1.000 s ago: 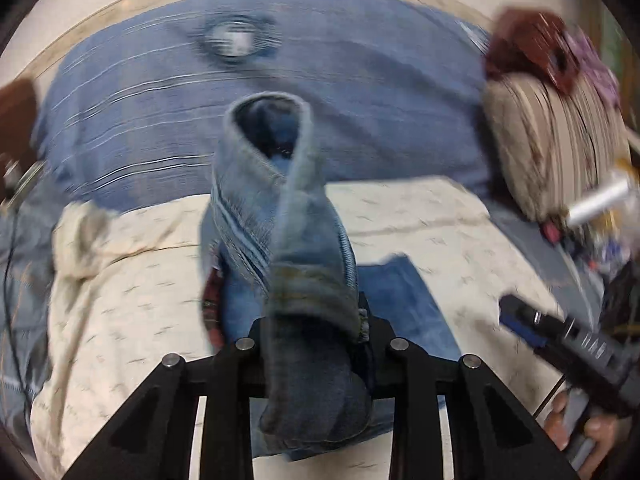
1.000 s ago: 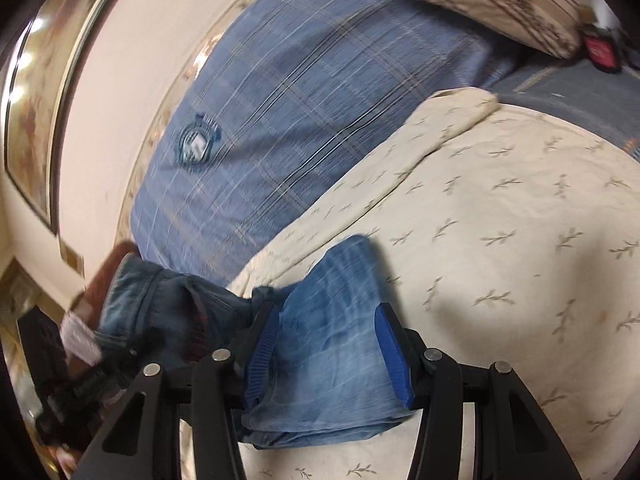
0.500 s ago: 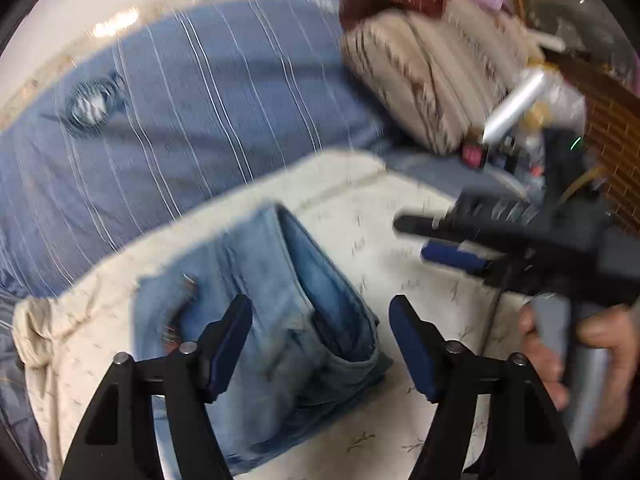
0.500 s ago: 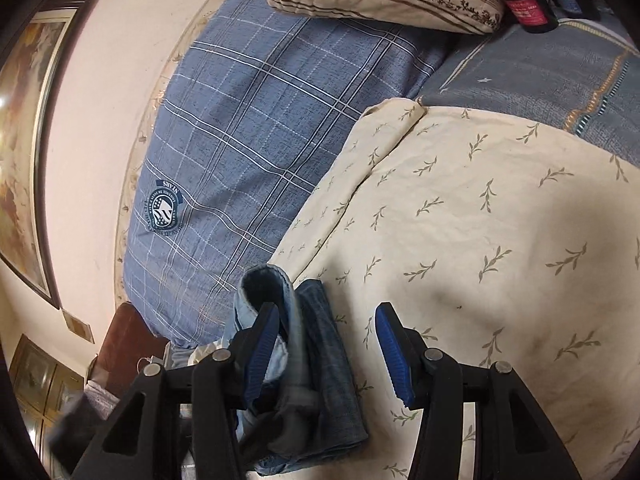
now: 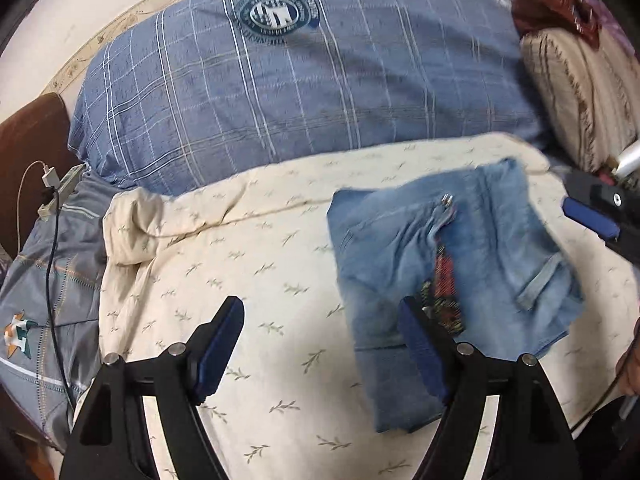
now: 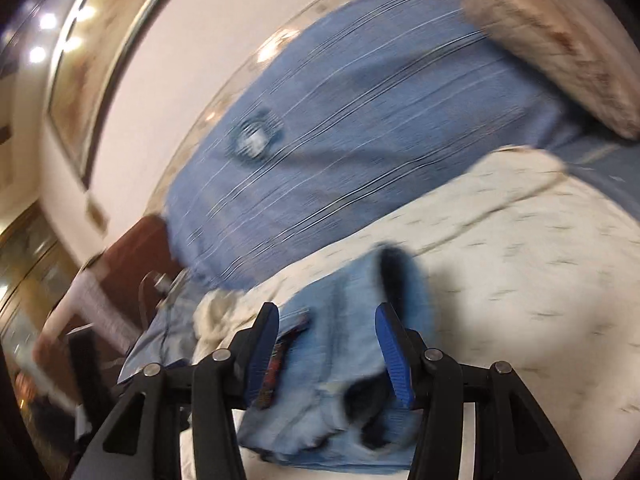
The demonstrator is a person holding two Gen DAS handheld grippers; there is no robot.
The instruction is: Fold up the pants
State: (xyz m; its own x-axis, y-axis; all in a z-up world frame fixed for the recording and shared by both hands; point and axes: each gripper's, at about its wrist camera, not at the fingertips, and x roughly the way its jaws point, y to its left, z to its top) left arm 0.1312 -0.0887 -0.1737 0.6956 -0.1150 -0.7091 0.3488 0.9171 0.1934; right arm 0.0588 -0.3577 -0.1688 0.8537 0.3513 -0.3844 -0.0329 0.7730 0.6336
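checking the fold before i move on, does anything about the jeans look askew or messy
The folded jeans lie flat on the cream sheet but crooked: the edges don't line up, and the corner with the belt loop sticks out. The fly gapes, showing a red patterned lining.

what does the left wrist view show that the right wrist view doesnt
Only the left wrist view shows the white charger and cable at the bed's left edge, the right gripper at the frame's right edge, and the pillow's crest sharply. Only the right wrist view shows the framed picture on the wall and the ceiling lights. Both show the folded jeans on the cream sheet, the blue plaid pillow and the striped cushion.
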